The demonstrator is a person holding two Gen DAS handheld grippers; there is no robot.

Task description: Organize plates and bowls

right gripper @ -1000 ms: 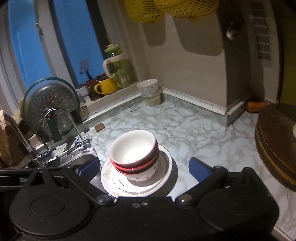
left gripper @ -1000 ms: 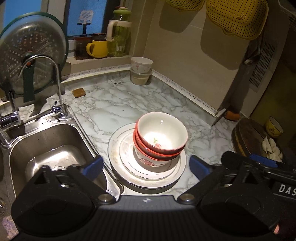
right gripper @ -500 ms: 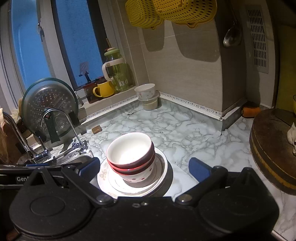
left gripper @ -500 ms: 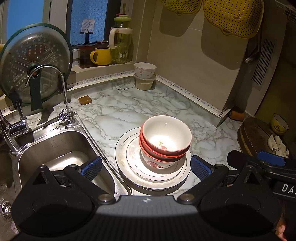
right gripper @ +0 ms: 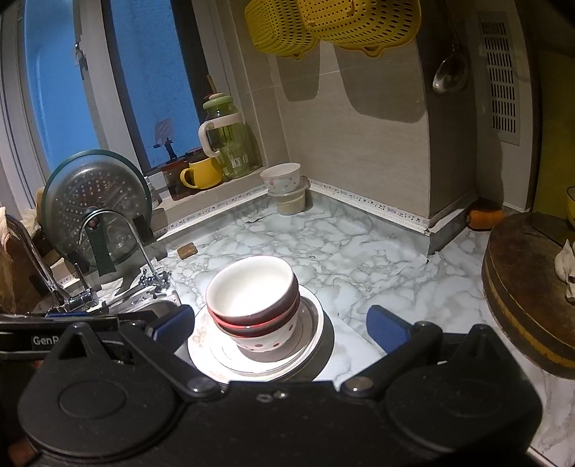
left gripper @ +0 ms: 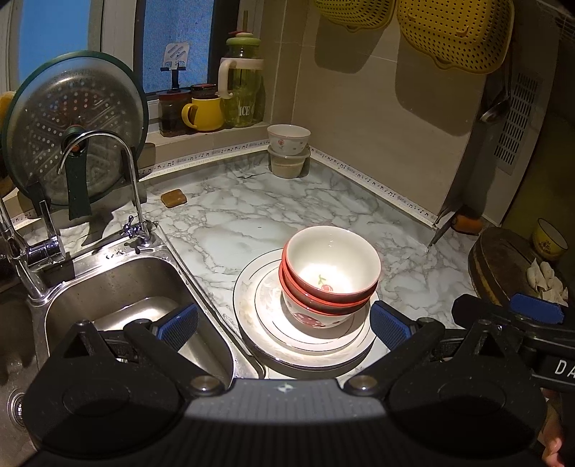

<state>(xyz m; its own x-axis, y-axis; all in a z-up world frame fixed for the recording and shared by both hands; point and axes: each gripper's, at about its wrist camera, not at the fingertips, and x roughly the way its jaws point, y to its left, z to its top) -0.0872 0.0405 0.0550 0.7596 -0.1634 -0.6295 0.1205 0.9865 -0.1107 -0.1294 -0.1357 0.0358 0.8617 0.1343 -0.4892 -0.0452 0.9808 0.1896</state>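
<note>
A stack of red-and-white bowls (left gripper: 329, 278) sits on stacked white plates (left gripper: 258, 323) on the marble counter beside the sink. It also shows in the right wrist view (right gripper: 251, 301), on the plates (right gripper: 312, 327). My left gripper (left gripper: 284, 325) is open and empty, held back from the stack with its blue pads either side of it. My right gripper (right gripper: 280, 325) is open and empty, also short of the stack. The right gripper's blue tip shows in the left wrist view (left gripper: 535, 310).
A steel sink (left gripper: 118, 298) with a tap (left gripper: 104, 151) lies left. Another white bowl (left gripper: 288, 138) stands on a container in the far corner. A round wooden board (right gripper: 528, 287) is at the right. Yellow colanders (right gripper: 323, 25) hang above.
Both grippers have pulled back and up from the stack, so more of the counter and wall shows. The bowls and plates have not moved.
</note>
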